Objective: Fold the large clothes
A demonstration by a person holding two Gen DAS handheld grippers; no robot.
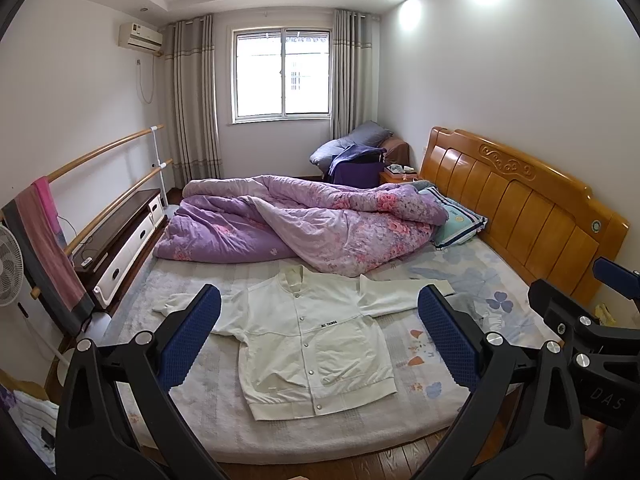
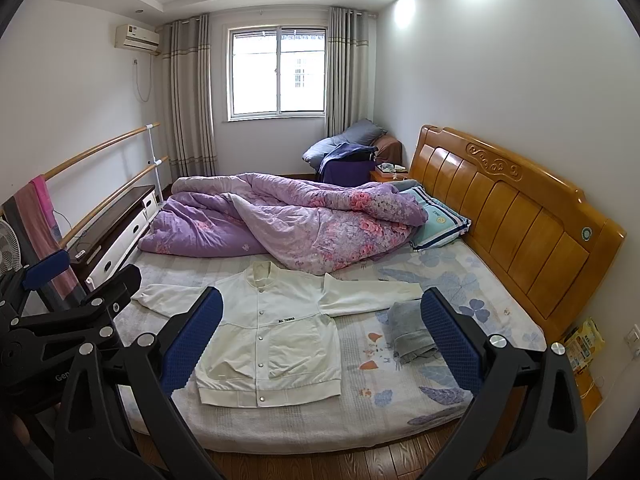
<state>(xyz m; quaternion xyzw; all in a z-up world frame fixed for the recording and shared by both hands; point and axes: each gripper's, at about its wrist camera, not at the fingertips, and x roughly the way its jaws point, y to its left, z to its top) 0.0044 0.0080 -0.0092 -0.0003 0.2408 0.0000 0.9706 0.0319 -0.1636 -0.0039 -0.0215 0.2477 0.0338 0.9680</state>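
Note:
A white snap-button jacket lies flat and face up on the bed, sleeves spread out to both sides; it also shows in the right wrist view. My left gripper is open and empty, held above the near edge of the bed in front of the jacket. My right gripper is open and empty, a little to the right of the jacket. Each gripper's body shows at the edge of the other's view.
A folded grey garment lies on the sheet right of the jacket. A crumpled purple floral quilt and a pillow fill the far half of the bed. A wooden headboard stands at right, a low cabinet at left.

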